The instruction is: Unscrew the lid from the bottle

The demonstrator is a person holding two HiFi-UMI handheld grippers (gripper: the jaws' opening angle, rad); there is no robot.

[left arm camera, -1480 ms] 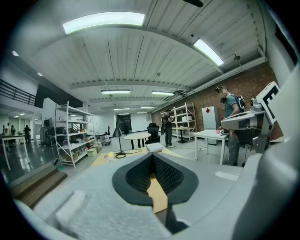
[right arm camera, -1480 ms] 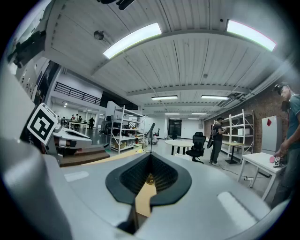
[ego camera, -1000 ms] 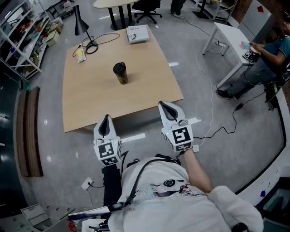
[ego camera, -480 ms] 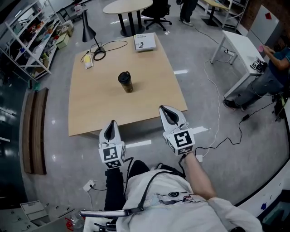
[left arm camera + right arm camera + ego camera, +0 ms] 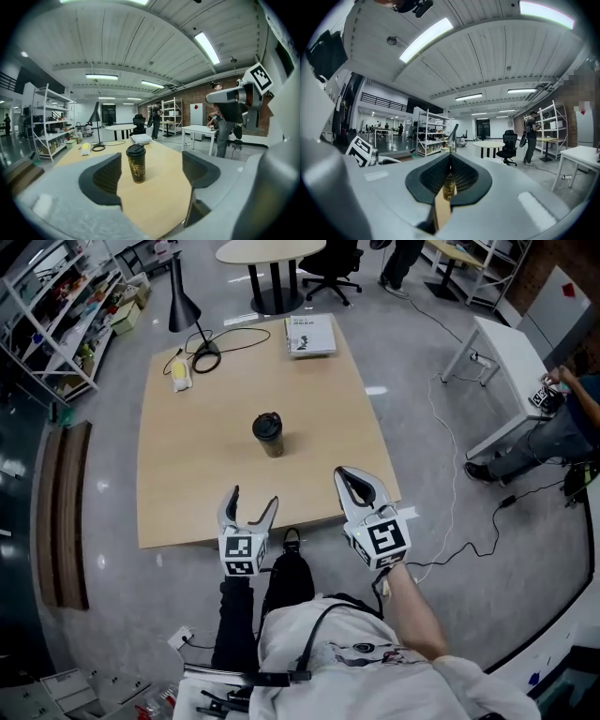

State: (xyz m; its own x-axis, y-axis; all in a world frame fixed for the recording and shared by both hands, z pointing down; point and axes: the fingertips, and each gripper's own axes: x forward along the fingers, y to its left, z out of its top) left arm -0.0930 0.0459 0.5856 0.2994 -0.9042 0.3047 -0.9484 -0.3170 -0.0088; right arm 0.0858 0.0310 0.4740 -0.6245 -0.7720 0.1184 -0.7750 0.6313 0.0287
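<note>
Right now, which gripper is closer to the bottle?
Left, slightly. The left gripper points straight at the bottle; the right gripper is farther off to its right.

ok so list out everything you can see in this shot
wooden rectangular table: one, light tan, centre of the floor
dark bottle with a black lid: one, brown-black, upright mid-table
black desk lamp: one, black, table's far left corner
small yellow and white object: one, beside the lamp base, too small to identify
white book: one, table's far edge
round table: one, pale, beyond the wooden table
black office chair: one, by the round table
white desk: one, right
metal shelving: white, left
seated person: one, teal top, far right
left claw: grey, near table edge, jaws just been opening, nothing between them
right claw: grey, near right corner, shut, empty
</note>
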